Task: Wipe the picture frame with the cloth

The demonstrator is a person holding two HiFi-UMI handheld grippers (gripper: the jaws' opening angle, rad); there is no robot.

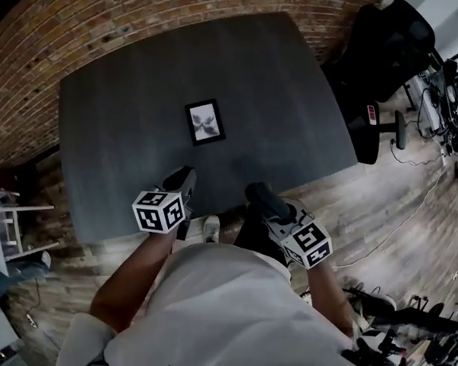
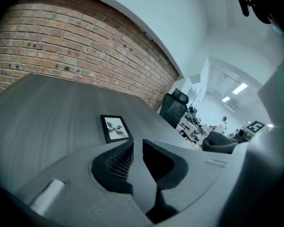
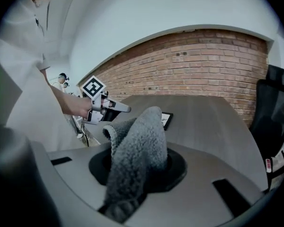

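**Cloth gripped, short of the frame**

Head view: the picture frame [image 1: 204,121] lies flat on the desk [image 1: 122,113]. My left tongs [image 1: 185,175] and right tongs [image 1: 257,193] hang on my side of the frame, apart from it.

Left gripper view: these tongs stand slightly parted and empty, with the frame beyond. I judge they are free to steady it.

Right gripper view: these tongs pinch the grey cloth [image 3: 137,150], bunched into a wiping pad, short of the frame.

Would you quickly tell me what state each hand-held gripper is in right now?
Left hand-held gripper: open by a narrow gap, empty.
Right hand-held gripper: closed on the grey cloth.
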